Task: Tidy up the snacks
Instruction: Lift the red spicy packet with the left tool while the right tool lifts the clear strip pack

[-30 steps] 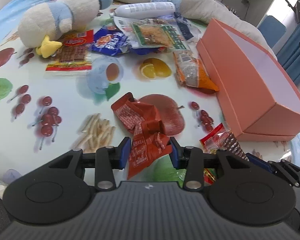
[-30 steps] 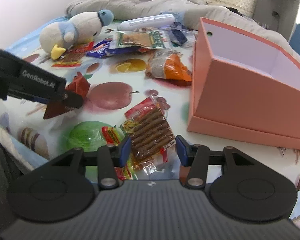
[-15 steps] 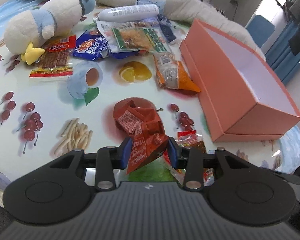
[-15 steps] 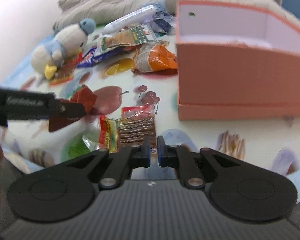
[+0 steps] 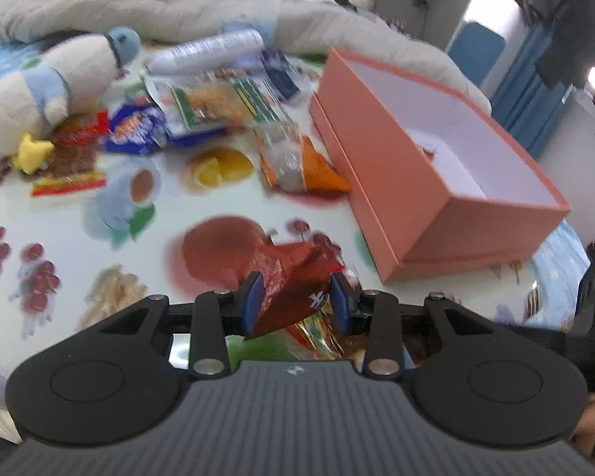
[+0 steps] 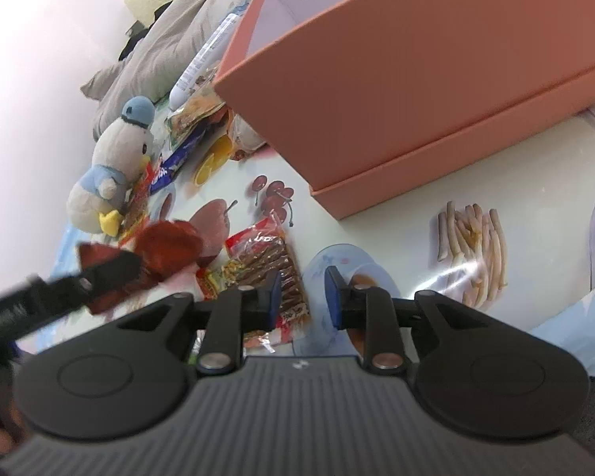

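Your left-wrist view is smeared by motion — the print on the snack packets [image 5: 214,107] beside the orange box [image 5: 400,182] can't be read. The box's far end hides part of its floor. In your right-wrist view the box [image 6: 416,79] runs off the top and right edges, and it covers the orange-and-clear packet [image 6: 242,135] behind its corner. The left gripper [image 6: 111,273] is blurred — its red packet [image 6: 166,246] shows no legible print.

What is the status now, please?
Left gripper holds red packet, jaws closing. Right gripper empty, opening beside brown snack pack. Orange box open, path clear.
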The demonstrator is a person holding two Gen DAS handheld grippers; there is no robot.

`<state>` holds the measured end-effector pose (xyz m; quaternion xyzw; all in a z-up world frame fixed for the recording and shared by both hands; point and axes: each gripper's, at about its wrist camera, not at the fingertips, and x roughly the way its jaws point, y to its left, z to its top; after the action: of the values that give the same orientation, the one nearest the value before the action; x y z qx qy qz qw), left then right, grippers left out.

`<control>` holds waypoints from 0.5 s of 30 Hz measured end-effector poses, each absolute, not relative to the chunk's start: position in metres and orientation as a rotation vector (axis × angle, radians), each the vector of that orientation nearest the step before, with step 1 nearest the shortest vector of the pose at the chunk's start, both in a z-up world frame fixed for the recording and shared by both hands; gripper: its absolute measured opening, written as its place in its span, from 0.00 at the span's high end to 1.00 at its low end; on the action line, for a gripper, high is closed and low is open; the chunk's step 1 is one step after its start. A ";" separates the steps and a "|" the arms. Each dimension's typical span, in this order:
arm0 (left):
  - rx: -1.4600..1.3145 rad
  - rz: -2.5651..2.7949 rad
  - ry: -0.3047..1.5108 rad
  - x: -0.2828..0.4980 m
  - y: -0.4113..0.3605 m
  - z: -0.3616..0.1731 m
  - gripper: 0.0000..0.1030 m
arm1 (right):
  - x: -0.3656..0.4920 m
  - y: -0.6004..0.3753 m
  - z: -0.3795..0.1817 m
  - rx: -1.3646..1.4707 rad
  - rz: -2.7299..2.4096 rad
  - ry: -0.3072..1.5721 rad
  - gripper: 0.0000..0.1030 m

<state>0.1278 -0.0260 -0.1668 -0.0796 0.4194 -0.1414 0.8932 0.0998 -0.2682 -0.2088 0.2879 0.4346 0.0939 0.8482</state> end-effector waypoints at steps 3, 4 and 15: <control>-0.144 -0.298 0.911 0.128 -0.032 -0.182 0.61 | 0.100 -0.276 -0.212 0.667 0.201 0.921 0.74; -0.141 -0.297 0.920 0.127 -0.032 -0.187 0.61 | 0.101 -0.278 -0.213 0.684 0.203 0.923 0.74; -0.147 -0.273 0.951 0.126 -0.023 -0.210 0.61 | 0.110 -0.275 -0.219 0.790 0.286 0.955 0.58</control>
<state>0.1262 -0.0231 -0.2096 -0.0706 0.4559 -0.1307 0.8775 0.1099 -0.2749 -0.2188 0.3691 0.4460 0.1334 0.8044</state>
